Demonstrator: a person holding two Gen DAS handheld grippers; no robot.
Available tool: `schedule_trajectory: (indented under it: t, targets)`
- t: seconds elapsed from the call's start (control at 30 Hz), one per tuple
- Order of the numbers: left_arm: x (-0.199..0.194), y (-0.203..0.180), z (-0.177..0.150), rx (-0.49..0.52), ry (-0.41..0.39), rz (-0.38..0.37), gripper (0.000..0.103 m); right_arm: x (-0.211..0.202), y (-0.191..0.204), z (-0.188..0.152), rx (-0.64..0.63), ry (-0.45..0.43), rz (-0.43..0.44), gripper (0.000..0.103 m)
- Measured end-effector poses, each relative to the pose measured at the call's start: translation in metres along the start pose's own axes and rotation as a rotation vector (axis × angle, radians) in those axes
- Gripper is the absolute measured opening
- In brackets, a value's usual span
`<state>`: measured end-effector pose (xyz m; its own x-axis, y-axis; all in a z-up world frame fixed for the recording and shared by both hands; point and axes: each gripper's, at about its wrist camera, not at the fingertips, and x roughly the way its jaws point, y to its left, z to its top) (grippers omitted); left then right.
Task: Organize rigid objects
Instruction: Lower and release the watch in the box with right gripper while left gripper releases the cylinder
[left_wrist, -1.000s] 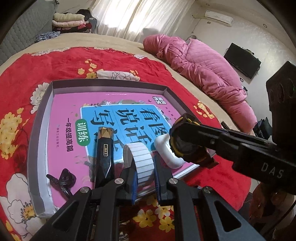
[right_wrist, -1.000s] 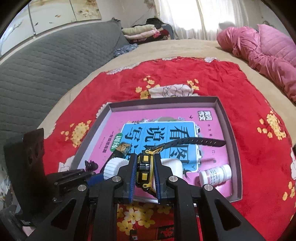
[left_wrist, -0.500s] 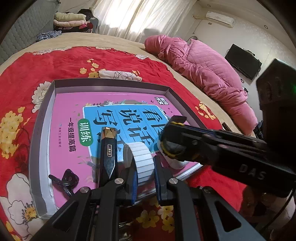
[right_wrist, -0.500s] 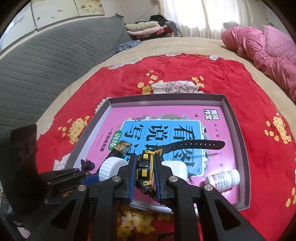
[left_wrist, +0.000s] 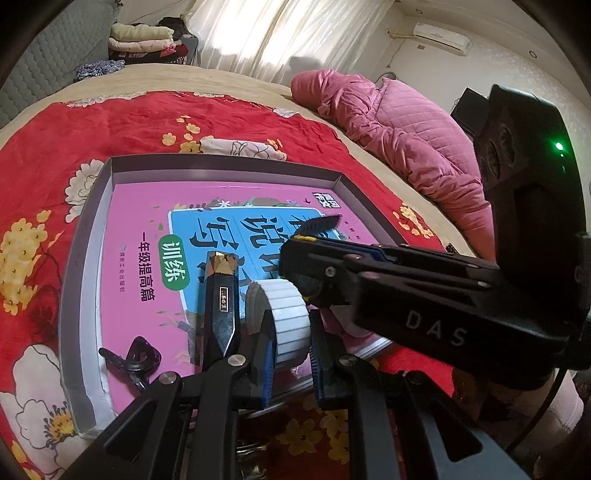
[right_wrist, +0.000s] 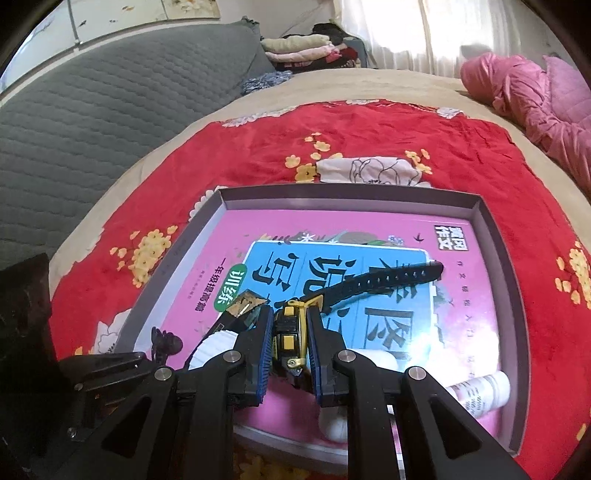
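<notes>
A grey shallow box (left_wrist: 92, 236) (right_wrist: 491, 229) lies on the red flowered blanket with a pink book (left_wrist: 136, 210) (right_wrist: 369, 236) inside. My left gripper (left_wrist: 291, 350) is shut on a white ribbed cap (left_wrist: 286, 314) over the box's near edge. My right gripper (right_wrist: 290, 343) is shut on a yellow-and-black watch (right_wrist: 288, 332); its black strap (right_wrist: 388, 280) trails over the book. It crosses the left wrist view (left_wrist: 314, 273) just right of the cap. A black lighter (left_wrist: 219, 295) and a black clip (left_wrist: 136, 354) lie in the box.
A small white bottle (right_wrist: 480, 391) lies in the box's near right corner, with a white object (right_wrist: 336, 424) partly hidden under my right gripper. A pink quilted jacket (left_wrist: 399, 122) lies on the bed at the right. Folded clothes (right_wrist: 299, 48) sit at the far end.
My right gripper with the watch has moved left and forward over the box, closer to my left gripper. The left gripper has kept its hold on the cap.
</notes>
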<state>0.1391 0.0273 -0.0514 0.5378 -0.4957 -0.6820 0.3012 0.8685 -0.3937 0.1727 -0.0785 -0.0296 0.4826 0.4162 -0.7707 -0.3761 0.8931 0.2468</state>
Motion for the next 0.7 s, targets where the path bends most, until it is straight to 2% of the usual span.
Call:
schedule_trajectory:
  t: [0.7]
  targets:
    - [0.006,-0.007,-0.003,0.033,0.011,0.017,0.018,-0.003,-0.004,-0.010,0.004,0.019,0.012,0.019]
